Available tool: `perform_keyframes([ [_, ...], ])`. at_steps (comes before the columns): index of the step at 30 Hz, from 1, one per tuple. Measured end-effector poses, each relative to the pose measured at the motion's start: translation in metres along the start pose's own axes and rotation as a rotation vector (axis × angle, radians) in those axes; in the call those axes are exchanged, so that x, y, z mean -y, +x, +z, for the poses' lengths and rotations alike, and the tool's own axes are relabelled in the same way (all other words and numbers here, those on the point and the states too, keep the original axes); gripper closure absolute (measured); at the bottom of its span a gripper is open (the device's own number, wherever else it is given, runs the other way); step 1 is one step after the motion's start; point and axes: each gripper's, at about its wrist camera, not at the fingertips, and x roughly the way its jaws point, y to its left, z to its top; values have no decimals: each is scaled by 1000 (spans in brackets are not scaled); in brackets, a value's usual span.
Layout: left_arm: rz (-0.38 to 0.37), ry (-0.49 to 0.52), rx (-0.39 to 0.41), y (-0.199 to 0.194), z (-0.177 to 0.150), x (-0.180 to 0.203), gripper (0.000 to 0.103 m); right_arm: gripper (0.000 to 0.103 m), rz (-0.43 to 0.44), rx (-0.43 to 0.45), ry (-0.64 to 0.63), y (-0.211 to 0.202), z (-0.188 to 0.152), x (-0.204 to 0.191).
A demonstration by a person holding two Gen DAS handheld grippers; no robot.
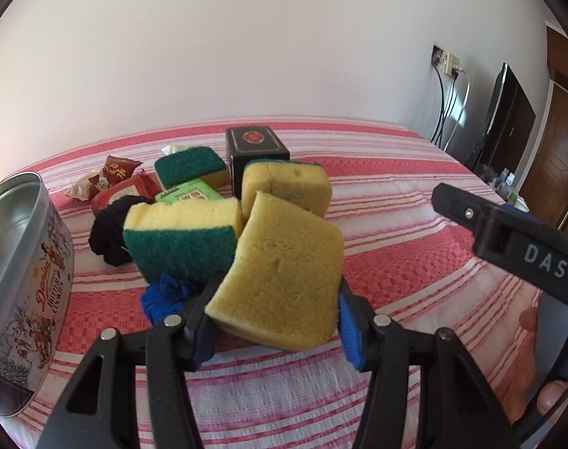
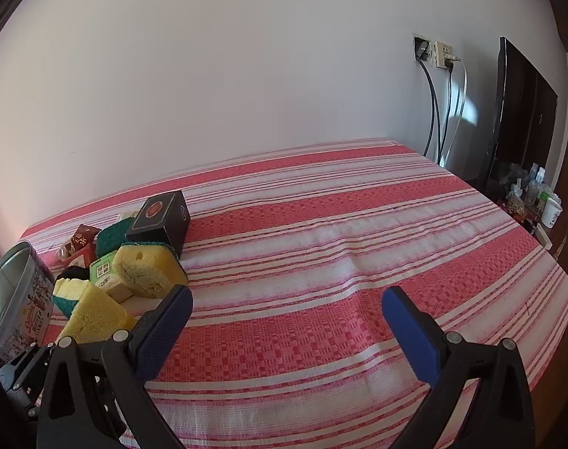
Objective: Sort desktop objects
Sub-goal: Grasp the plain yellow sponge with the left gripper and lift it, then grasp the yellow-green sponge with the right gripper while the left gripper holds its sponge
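Sponges x4, 1 cookie tin

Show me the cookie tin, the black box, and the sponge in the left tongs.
cookie tin (image 1: 40, 280): left wrist view, printed side wall.
black box (image 1: 254, 142): left wrist view, top face.
sponge (image 1: 284, 280): left wrist view, yellow face.

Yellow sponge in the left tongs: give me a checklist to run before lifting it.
1. Left tongs pads on both sides of the yellow sponge: ok.
2. Grip firm enough to lift: cannot tell.
3. Sponge free of the neighbouring green-faced sponge: not ok, they look to be touching.
4. Blue cloth clear of the left pad: cannot tell.
5. Cookie tin open, nothing visible inside: ok.
6. Right tongs open, nothing held, off to the side: ok.
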Motion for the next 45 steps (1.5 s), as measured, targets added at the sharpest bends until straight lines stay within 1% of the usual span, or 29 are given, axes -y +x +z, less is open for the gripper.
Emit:
perform_keyframes([
  [5,0,-75,68,-26,0,-29,48,1,34,28,-7,-3,-1,-6],
  [7,27,-99,98,-37,1,-41,48,1,57,36,-15,-4,-1,-11],
  [11,99,-103,162,-58,0,-58,48,1,103,63,-51,-10,-2,-27],
  [15,162,-106,194,-74,1,-73,48,1,180,36,-86,-5,-1,-46],
  [19,192,-119,213,-84,1,-85,48,1,262,18,-140,13,11,-67],
  [21,208,-124,218,-89,0,-91,48,1,280,-19,-194,28,20,-80],
  [22,214,-125,226,-91,0,-94,48,1,284,-53,-222,37,24,-86],
  [24,230,-131,243,-96,1,-99,48,1,318,-113,-273,55,29,-99],
  [28,257,-131,259,-99,4,-106,48,1,295,-183,-369,86,27,-123],
  [30,267,-135,260,-99,4,-110,48,4,296,-210,-390,98,23,-132],
  [31,268,-140,259,-98,4,-112,48,18,282,-223,-400,104,22,-135],
  [32,267,-146,256,-97,5,-115,48,32,288,-233,-405,107,21,-137],
  [33,267,-151,254,-96,5,-116,48,36,330,-228,-390,106,21,-136],
  [35,267,-161,248,-95,5,-120,48,38,311,-220,-392,103,20,-138],
  [37,263,-168,241,-94,5,-120,48,38,312,-214,-385,104,18,-139],
  [41,268,-173,233,-94,3,-122,48,40,331,-229,-301,98,18,-131],
  [43,270,-180,240,-96,3,-123,48,40,354,-206,-258,85,21,-128],
  [45,275,-186,246,-99,2,-126,48,40,372,-160,-247,64,25,-130],
])
